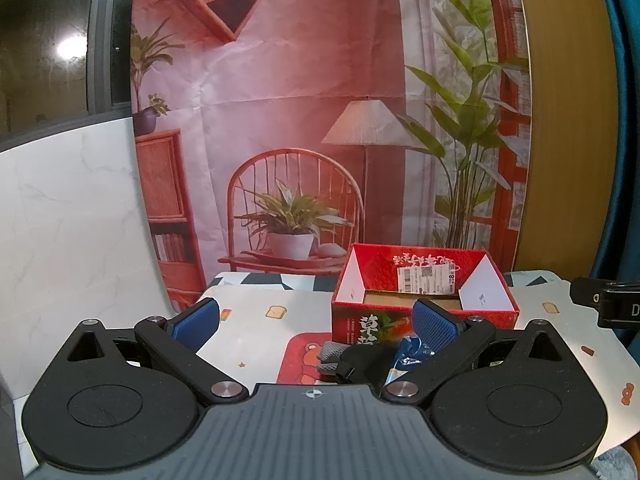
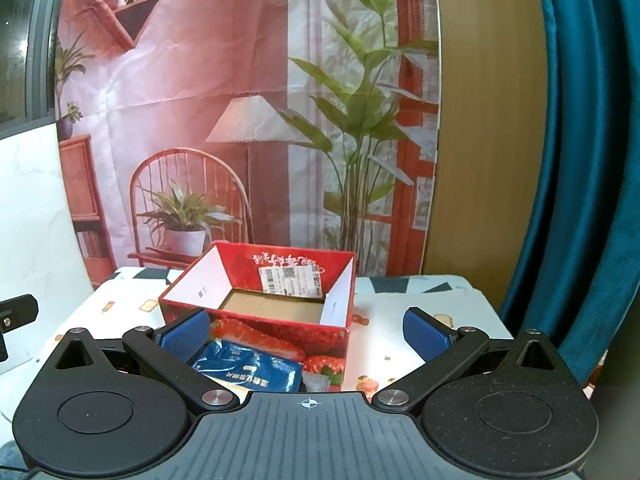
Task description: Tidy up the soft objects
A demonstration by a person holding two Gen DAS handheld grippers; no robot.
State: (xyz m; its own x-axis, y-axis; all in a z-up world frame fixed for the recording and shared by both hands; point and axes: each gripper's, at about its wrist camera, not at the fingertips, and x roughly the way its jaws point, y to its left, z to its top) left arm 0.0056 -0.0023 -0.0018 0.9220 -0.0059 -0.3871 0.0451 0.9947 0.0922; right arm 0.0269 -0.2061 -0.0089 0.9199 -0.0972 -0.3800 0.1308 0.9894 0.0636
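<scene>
Left wrist view, near to far: left gripper [image 1: 316, 318] spread wide, blue pads [image 1: 198, 318] far apart, gripping nothing. Just past the pads, soft things in a small heap on the tablecloth [image 1: 256, 320]: a grey knit cloth [image 1: 332, 354], something black [image 1: 362, 358], a blue shiny packet [image 1: 408, 350] by the right pad. Under the heap, a red mat with a bear [image 1: 304, 360]. Right behind the heap, a red box [image 1: 424, 296], open on top, brown floor bare, white label on the back wall. Far back, a hanging picture cloth [image 1: 280, 120] with a chair, a lamp and plants

Right wrist view, near to far: right gripper [image 2: 306, 332] spread wide too, pads well apart, gripping nothing. Low between the fingers, toward the left pad, the blue shiny packet [image 2: 250, 368] lying flat on the tablecloth [image 2: 384, 340], touching the front of the red box [image 2: 256, 296]. A bit of grey cloth [image 2: 316, 382] beside the packet. Off to the right, a blue curtain [image 2: 580, 160]
</scene>
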